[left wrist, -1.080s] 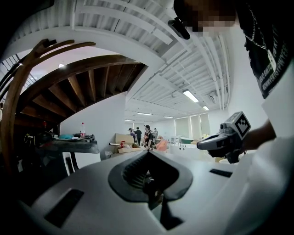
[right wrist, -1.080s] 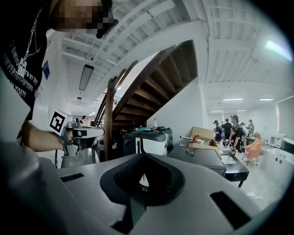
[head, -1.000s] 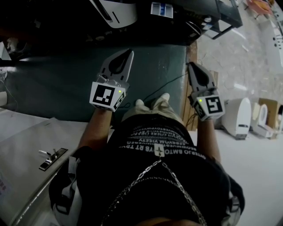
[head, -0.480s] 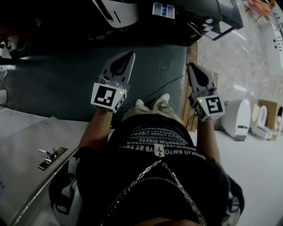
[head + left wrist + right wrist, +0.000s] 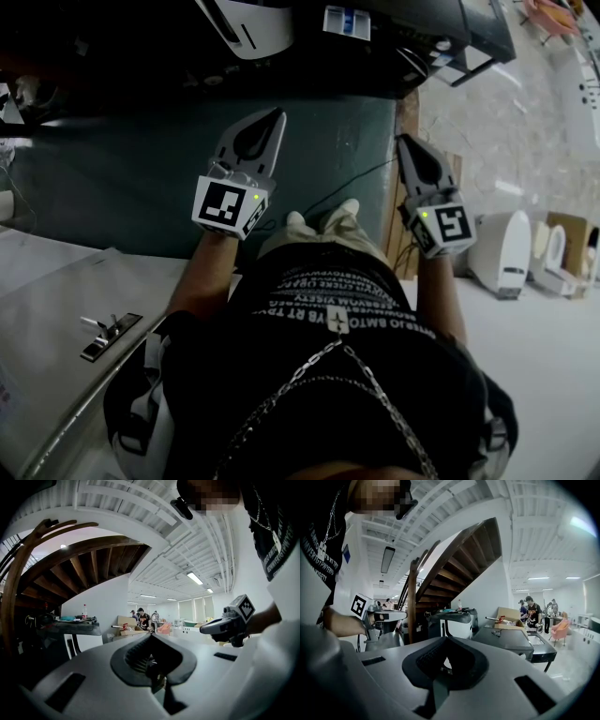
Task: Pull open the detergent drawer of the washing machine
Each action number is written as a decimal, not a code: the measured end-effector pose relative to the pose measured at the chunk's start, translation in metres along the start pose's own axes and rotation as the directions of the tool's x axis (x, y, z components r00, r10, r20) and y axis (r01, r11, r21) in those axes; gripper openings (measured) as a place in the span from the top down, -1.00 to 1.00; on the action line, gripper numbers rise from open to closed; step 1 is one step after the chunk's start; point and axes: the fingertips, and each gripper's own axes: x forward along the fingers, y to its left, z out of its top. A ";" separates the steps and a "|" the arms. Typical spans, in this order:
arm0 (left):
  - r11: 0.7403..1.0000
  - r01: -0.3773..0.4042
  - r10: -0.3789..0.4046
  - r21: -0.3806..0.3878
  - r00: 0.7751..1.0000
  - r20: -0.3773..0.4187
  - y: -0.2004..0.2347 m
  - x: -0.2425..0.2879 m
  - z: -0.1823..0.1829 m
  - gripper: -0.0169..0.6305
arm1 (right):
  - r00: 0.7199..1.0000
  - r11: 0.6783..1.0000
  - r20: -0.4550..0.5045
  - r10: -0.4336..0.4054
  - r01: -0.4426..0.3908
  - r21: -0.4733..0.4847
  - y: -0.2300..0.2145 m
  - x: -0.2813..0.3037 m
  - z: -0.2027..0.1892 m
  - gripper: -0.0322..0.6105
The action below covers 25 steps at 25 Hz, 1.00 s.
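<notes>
— How are the two grippers placed?

— In the head view the left gripper point(image 5: 277, 112) sits just left of the frame's centre and the right gripper point(image 5: 402, 140) right of centre. Both point toward the top of the frame, well apart from each other, over a dark green surface point(image 5: 131, 187).

— And the jaws?

— Each gripper's own view shows its jaws brought together at the tips. Nothing is between them, and neither has hold of anything.

— Where's the detergent drawer?

— I can't make it out in any view. In the right gripper view a dark grey box-shaped machine point(image 5: 508, 641) stands right of centre, beyond the jaws and apart from them. Whether that is the washing machine, I can't tell.

— What else is there?

— A thin cable point(image 5: 352, 180) runs across the green surface between the grippers. A white counter point(image 5: 47, 291) fills the lower left of the head view, with a small metal latch point(image 5: 111, 336) on it. The person's black printed shirt point(image 5: 328, 394) with a chain point(image 5: 305, 370) fills the bottom of the frame. A wooden staircase point(image 5: 454, 569) rises at the centre of the right gripper view, and people point(image 5: 533, 612) stand far back at its right.
</notes>
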 end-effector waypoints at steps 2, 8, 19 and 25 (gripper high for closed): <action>1.000 0.002 -0.002 0.000 1.000 0.001 -0.001 0.000 0.000 0.97 | 1.000 1.000 -0.010 -0.007 0.007 -0.001 0.000 -0.001 -0.001 0.89; 1.000 0.006 -0.006 -0.010 1.000 -0.012 -0.003 -0.002 -0.004 0.97 | 1.000 1.000 -0.008 0.003 -0.003 -0.007 0.003 -0.001 -0.002 0.89; 1.000 0.009 -0.009 -0.004 1.000 -0.013 -0.002 -0.002 -0.005 0.97 | 1.000 1.000 -0.003 0.008 -0.008 0.000 0.005 0.000 -0.003 0.89; 1.000 0.013 -0.013 -0.006 1.000 -0.018 0.000 0.003 -0.009 0.97 | 1.000 1.000 -0.018 -0.002 0.002 0.007 0.000 0.003 -0.006 0.89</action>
